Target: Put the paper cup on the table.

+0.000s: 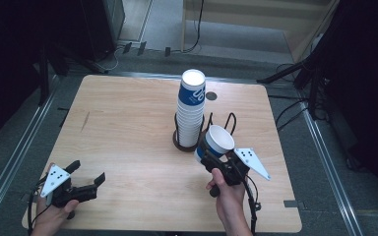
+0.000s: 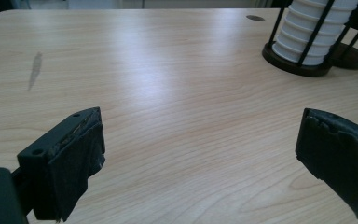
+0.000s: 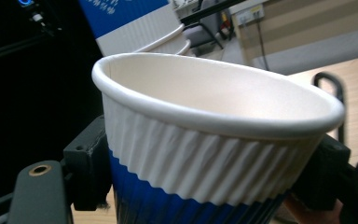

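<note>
Black jaws of the right gripper (image 1: 215, 156) pinch a paper cup (image 1: 216, 142) at lower right of the high view; squeezing harder could crush its thin ribbed white-and-blue wall; left gripper (image 1: 86, 176) is wide open, holding nothing, at lower left; farther back, the cup stack (image 1: 191, 109) stands in its rack (image 1: 182, 142).

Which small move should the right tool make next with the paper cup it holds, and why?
Probably carry the blue-and-white ribbed paper cup to the second black wire holder beside the stacked cups. The right tool grips it beside that holder; the left tool is open and idle.
</note>
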Motion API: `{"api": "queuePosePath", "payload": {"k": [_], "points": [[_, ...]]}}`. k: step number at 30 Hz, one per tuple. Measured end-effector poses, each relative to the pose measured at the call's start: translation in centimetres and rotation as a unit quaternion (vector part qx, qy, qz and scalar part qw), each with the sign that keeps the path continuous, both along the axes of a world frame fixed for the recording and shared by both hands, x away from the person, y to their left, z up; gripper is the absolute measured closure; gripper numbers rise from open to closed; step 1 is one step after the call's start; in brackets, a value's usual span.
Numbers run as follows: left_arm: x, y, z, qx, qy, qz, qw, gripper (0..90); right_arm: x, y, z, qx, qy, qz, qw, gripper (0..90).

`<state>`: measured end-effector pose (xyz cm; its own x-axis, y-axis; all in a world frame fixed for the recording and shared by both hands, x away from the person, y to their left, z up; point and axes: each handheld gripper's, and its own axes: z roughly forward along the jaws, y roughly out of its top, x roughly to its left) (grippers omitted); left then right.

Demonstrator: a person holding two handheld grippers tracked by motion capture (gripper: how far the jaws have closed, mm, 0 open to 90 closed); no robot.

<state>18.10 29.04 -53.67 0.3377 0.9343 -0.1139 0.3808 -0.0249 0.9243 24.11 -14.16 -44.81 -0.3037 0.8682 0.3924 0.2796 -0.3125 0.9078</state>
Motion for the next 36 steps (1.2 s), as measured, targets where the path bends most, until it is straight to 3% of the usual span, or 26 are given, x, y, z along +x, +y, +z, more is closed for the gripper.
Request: {"api": "queuePosePath", "payload": {"k": [9, 15, 21, 26, 36], "points": [[-0.7, 2.2, -0.6, 0.004, 0.007, 0.021, 0.9998, 2.0, 0.2, -2.2, 0.0, -0.037, -0.024, -0.034, 0.9984, 21.2], [-0.7, 1.9, -1.0, 0.032, 0.01, 0.015, 0.9993, 1.9, 0.4, -3.5, -0.1, -0.067, -0.036, -0.057, 0.9955, 21.1], [-0.6, 1.7, -1.2, 0.035, 0.016, 0.015, 0.9991, 1.9, 0.7, -4.4, -0.7, -0.109, -0.051, -0.07, 0.9903, 21.1], [-0.4, 1.7, -1.5, 0.039, 0.021, 0.021, 0.9988, 2.0, 0.9, -5.1, -1.1, -0.134, -0.049, -0.081, 0.9865, 21.1], [-0.1, 1.5, -1.5, 0.045, 0.044, 0.023, 0.9977, 2.0, 1.8, -7.0, -2.2, -0.152, -0.042, -0.11, 0.9813, 21.1]]}}
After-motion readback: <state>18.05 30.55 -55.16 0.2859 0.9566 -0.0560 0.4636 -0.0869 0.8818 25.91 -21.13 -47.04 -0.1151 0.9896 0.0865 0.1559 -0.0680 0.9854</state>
